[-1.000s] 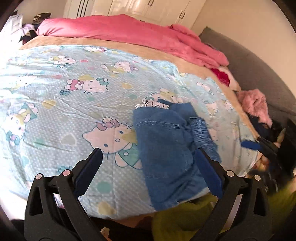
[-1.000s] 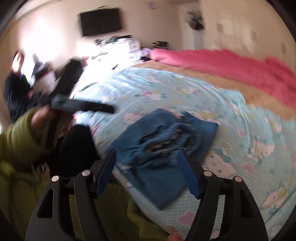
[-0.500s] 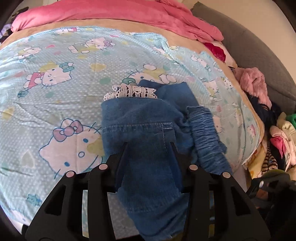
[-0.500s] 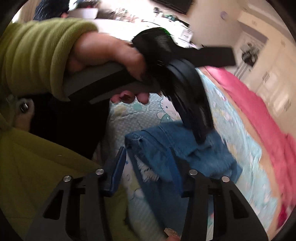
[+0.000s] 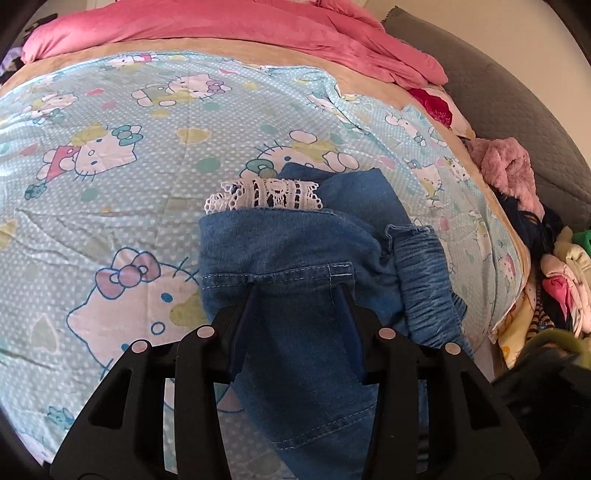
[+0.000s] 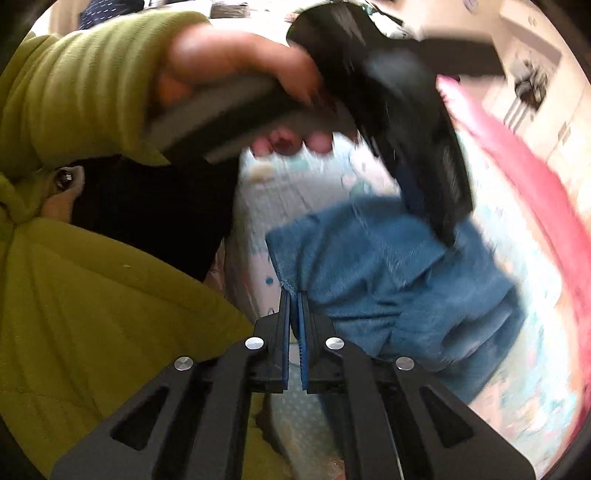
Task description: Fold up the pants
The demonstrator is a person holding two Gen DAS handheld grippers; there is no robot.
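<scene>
The pants [image 5: 295,266] lay bunched on the bed [image 5: 110,166]. The right gripper [image 6: 293,295] had its jaws clamped on a hem corner, probably to pull it flat; the left gripper [image 5: 297,291] pressed down, jaws apart.

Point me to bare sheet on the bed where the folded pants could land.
Free: the printed sheet left of the denim pants, and the stretch between the lace hem and the pink duvet. Crowded: the right edge, with the clothes pile and the sofa. Near edge: left gripper and right gripper occupy the pants.
</scene>
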